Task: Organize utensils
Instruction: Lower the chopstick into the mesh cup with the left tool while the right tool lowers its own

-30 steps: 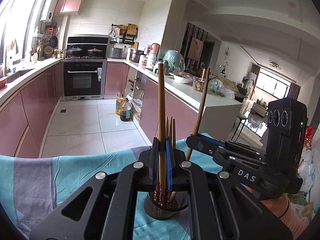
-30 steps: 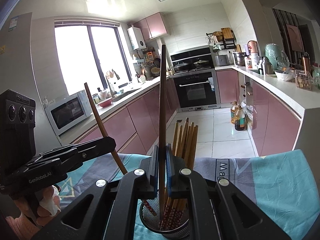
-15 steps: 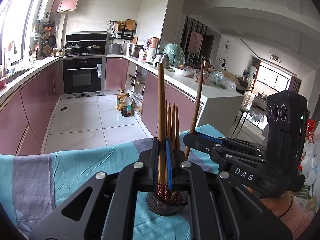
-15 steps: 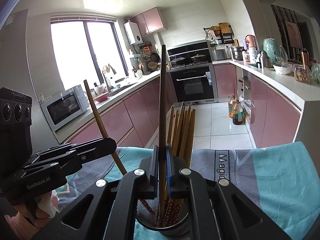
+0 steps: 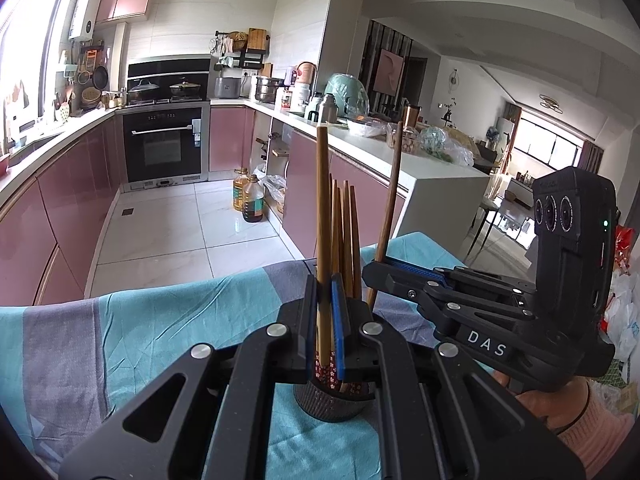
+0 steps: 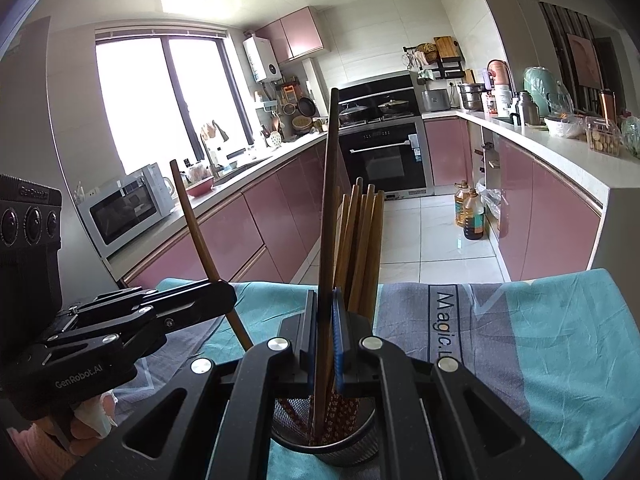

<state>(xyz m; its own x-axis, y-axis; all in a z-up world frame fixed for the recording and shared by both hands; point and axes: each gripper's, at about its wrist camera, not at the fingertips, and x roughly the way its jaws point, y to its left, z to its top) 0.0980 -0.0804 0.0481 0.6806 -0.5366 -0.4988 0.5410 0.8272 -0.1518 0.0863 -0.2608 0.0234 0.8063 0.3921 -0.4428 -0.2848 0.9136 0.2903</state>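
A dark mesh utensil cup point(image 5: 329, 402) point(image 6: 348, 446) stands on a teal and grey cloth point(image 5: 132, 320) point(image 6: 552, 344) and holds several wooden chopsticks point(image 5: 344, 236) point(image 6: 362, 248). My left gripper point(image 5: 325, 320) is shut on one upright chopstick point(image 5: 321, 200) whose patterned lower end is in the cup. My right gripper point(image 6: 323, 336) is shut on a darker chopstick point(image 6: 330, 184), its lower end also in the cup. Each gripper shows in the other's view, the right one point(image 5: 370, 270) and the left one point(image 6: 228, 300), both directly above the cup.
The cloth-covered table ends just beyond the cup. Behind it lies a kitchen floor with oil bottles point(image 5: 250, 200), pink cabinets point(image 6: 280, 216), an oven point(image 5: 166, 142) and a cluttered counter point(image 5: 400, 140). A microwave point(image 6: 128, 208) stands at the left.
Both grippers have moved down with their chopsticks, so the lower ends sit deeper in the cup. The cup and the other chopsticks have stayed put.
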